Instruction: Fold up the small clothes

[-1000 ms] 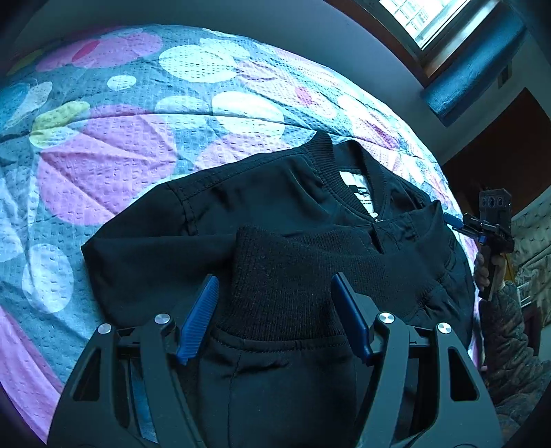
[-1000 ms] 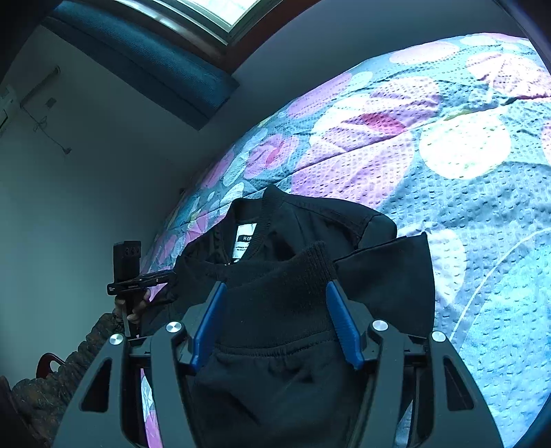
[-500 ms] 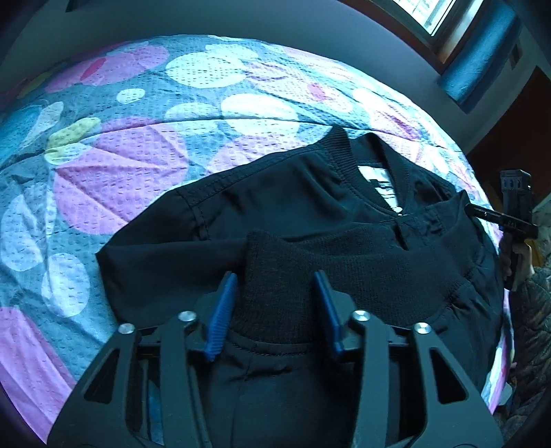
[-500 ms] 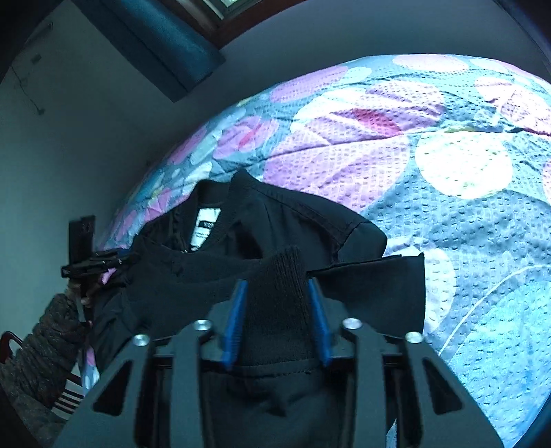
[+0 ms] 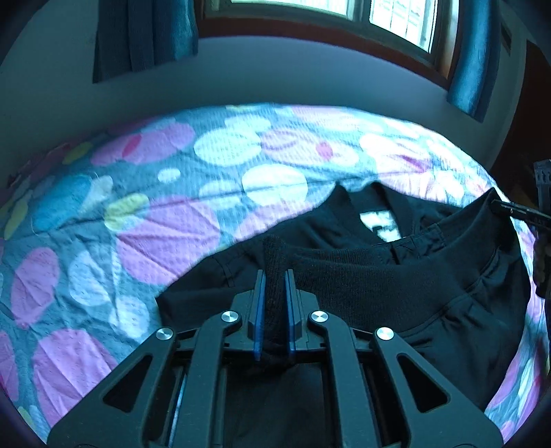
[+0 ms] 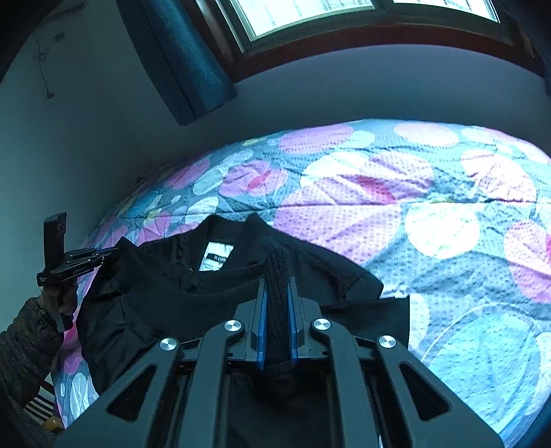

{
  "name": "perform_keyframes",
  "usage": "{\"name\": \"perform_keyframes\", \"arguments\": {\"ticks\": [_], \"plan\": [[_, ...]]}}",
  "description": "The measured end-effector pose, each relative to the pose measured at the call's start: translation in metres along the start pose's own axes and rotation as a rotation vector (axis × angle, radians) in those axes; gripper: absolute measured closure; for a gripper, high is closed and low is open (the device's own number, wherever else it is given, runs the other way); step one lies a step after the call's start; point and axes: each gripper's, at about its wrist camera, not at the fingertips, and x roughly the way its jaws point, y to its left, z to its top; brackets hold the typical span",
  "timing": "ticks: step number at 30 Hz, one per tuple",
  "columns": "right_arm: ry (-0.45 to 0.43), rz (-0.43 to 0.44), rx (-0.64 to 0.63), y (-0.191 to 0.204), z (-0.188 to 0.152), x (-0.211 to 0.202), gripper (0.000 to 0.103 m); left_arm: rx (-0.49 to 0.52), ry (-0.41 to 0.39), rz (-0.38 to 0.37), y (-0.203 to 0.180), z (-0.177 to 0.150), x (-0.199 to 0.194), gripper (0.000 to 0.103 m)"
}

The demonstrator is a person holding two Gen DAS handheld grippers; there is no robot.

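Note:
A small black jacket (image 5: 396,289) with a ribbed hem and a white neck label (image 5: 380,224) lies on the bed, its lower part folded up toward the collar. My left gripper (image 5: 274,275) is shut on the left corner of the ribbed hem. My right gripper (image 6: 277,286) is shut on the right corner of the same hem; the jacket (image 6: 206,303) spreads to its left. Each gripper shows in the other's view: the right one (image 5: 516,212) at the far right, the left one (image 6: 75,262) at the far left, both pinching the hem.
The bed carries a quilted cover with pink, white and blue circles (image 5: 172,220) (image 6: 430,224). A grey wall, a window (image 6: 310,13) and blue curtains (image 5: 144,34) stand behind the bed. A person's sleeved arm (image 6: 27,344) holds the left gripper.
Both grippers have closed from open onto the ribbed hem corners. Both views have tilted up, so the wall and window now show.

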Motion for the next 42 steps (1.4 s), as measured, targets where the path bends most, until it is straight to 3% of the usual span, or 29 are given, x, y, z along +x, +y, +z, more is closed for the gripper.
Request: {"name": "perform_keyframes", "arguments": {"ticks": [6,12,16,22,36,42], "plan": [[-0.064,-0.001,0.071,-0.014,0.042,0.018,0.093,-0.06,-0.036,0.052,0.016,0.038,0.017,0.093],[0.057,-0.058,0.185,-0.055,0.044,0.088,0.093,-0.154,0.097,0.103,0.041,0.028,0.093,0.093],[0.114,-0.056,0.272,-0.082,0.026,0.114,0.093,-0.228,0.107,0.061,0.057,0.017,0.105,0.093],[0.116,-0.001,0.348,-0.097,0.019,0.121,0.093,-0.244,0.1,0.046,0.058,0.014,0.106,0.093],[0.101,0.031,0.382,-0.106,0.016,0.114,0.093,-0.29,0.087,0.004,0.066,0.01,0.106,0.091],[0.072,0.033,0.445,-0.119,0.014,0.1,0.081,-0.326,0.108,-0.028,0.072,0.011,0.107,0.083]]}}
